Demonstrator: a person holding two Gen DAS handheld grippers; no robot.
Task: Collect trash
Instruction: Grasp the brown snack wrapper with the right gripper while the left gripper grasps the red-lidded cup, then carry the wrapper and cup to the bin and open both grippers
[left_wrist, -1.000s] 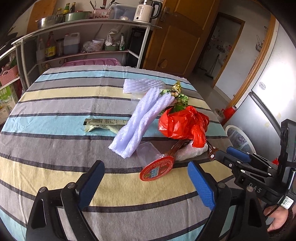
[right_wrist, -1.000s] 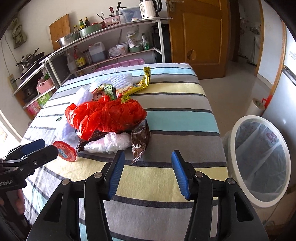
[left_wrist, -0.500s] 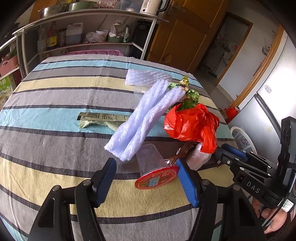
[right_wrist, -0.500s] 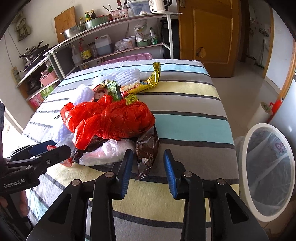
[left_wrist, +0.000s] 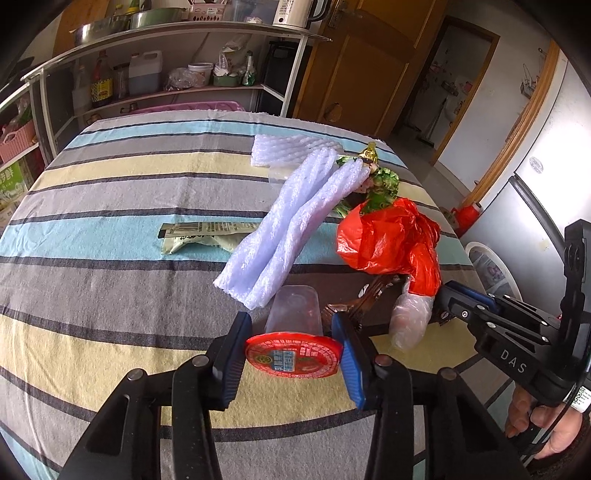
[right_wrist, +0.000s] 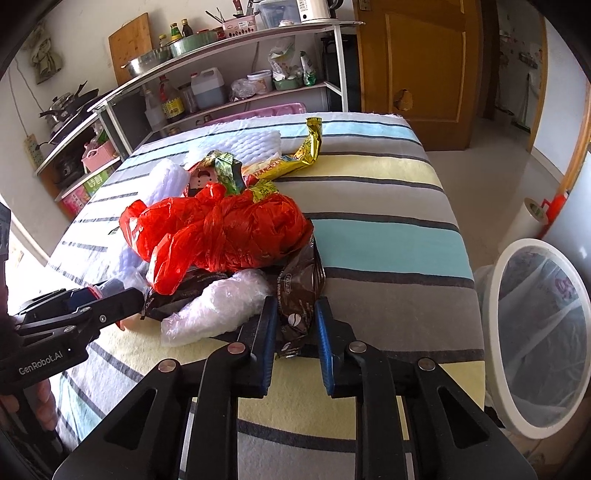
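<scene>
1. Left wrist view: our left gripper (left_wrist: 293, 356) is closing its blue pads around the clear plastic cup with the red foil lid (left_wrist: 293, 341), which lies on its side on the striped tablecloth (left_wrist: 110, 206); both pads look just against the lid's rim.
2. Right wrist view: our right gripper (right_wrist: 295, 334) is closing on the brown crinkled wrapper (right_wrist: 299, 306), its pads touching it, at the near edge of the pile under the red plastic bag (right_wrist: 229, 232). The white-rimmed bin (right_wrist: 496, 332) stands beside the table.

We found the trash heaped on the striped table (left_wrist: 110, 229): a plastic cup (left_wrist: 293, 314) lay nearest, foam sleeves (left_wrist: 291, 221) behind it, a plastic bag (right_wrist: 221, 229) to their right, and a bin (right_wrist: 535, 332) stood beside the table's right edge.
</scene>
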